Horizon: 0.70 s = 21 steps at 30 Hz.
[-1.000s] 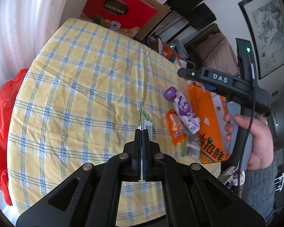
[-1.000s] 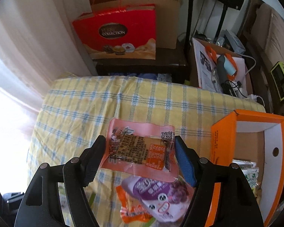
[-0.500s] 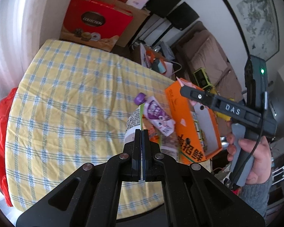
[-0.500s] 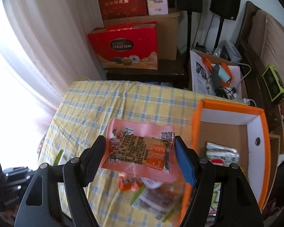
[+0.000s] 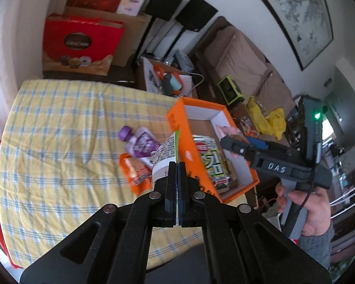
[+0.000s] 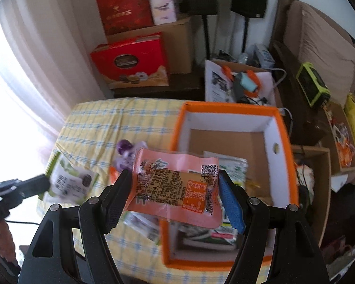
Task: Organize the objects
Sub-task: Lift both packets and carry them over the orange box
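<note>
Two packets are airborne: the right gripper (image 6: pixel 175 198), its jaws clamped on the short ends of a pink snack packet (image 6: pixel 177 189) held crosswise, hangs over the orange box's (image 6: pixel 229 108) near-left corner, nearer it than the left gripper (image 5: pixel 176 168), pinched shut on a green-edged white sachet (image 5: pixel 166 156) beside the box's left wall.

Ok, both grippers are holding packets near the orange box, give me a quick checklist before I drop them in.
1. Right gripper clamped on pink packet: ok.
2. Left gripper clamped on green-edged packet: ok.
3. Pink packet over orange box: only partly, its left end overhangs the wall; not ok.
4. Green-edged packet over box: not ok, it hangs beside the wall.
5. Bare floor in box's far half: ok.
6. Purple pouch on the cloth, clear of box: ok.
</note>
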{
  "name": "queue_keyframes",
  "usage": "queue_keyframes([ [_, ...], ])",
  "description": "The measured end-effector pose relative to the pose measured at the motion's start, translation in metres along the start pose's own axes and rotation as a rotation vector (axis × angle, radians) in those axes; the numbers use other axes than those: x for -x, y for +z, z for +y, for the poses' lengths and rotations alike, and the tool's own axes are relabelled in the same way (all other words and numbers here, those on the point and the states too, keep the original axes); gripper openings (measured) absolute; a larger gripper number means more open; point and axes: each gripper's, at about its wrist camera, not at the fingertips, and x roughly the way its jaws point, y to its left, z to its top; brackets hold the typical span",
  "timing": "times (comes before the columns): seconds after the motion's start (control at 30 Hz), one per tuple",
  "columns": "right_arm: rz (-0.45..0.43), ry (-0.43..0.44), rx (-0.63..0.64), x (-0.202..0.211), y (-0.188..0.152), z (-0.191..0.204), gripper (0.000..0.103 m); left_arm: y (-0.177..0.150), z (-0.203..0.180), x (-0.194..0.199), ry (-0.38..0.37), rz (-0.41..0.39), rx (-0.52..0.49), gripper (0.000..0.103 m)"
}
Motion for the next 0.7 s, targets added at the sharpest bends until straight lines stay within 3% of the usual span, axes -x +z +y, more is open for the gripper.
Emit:
queue_keyframes([
  [0.4,0.001,-0.041,-0.066,0.019,-0.027,-0.058,0.074,0.001,-0.063,-0.028,-0.046,0.035,-0.067,0.000],
  [0.7,0.032,-0.067,-0.116,0.010,-0.051,-0.091,0.074,-0.005,-0.104,-0.063,-0.073,0.079,-0.109,0.000],
])
